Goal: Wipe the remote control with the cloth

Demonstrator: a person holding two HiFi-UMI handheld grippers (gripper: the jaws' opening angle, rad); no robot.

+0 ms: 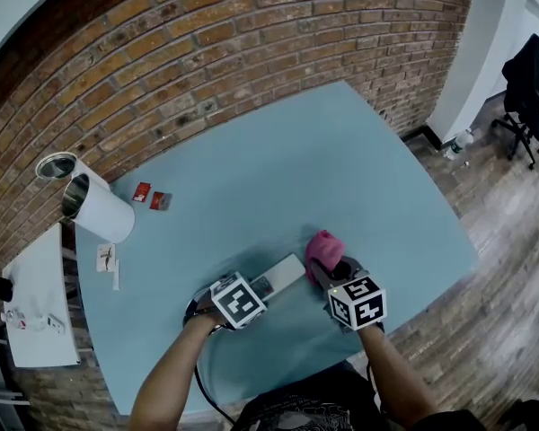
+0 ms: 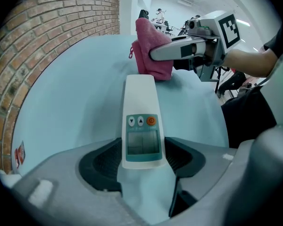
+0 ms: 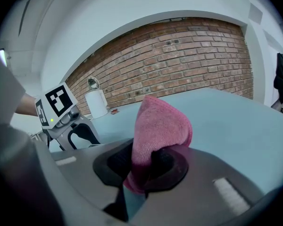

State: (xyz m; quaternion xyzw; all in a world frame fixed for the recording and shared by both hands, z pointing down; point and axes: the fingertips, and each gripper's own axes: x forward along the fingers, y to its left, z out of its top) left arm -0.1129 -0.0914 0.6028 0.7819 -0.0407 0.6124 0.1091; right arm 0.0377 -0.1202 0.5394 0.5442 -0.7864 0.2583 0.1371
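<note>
Tongs in each hand, a person works at a pale blue worktop (image 1: 341,169). The left tongs (image 2: 141,160) point steeply down near the worktop's near edge. They grip the near end of a white remote control (image 2: 141,121) by its two long sides, with a dark pad pressed against each. The remote control lies flat with its display and three small buttons facing up, and its length runs away towards the far right. The right tongs (image 3: 148,166) are clamped on a pink cloth (image 3: 160,126), which bunches up out of them in a rounded fold. The cloth sits at the far end of the remote control, just to its right in the head view; whether the two touch cannot be told. At the far left of the worktop stands a white canister (image 1: 99,206), with two small red packets (image 1: 142,191) near it. A brick wall (image 1: 216,52) runs behind the worktop. An office chair (image 1: 530,88) hung with a dark garment stands on the wooden floor (image 1: 485,241) at far right.
</note>
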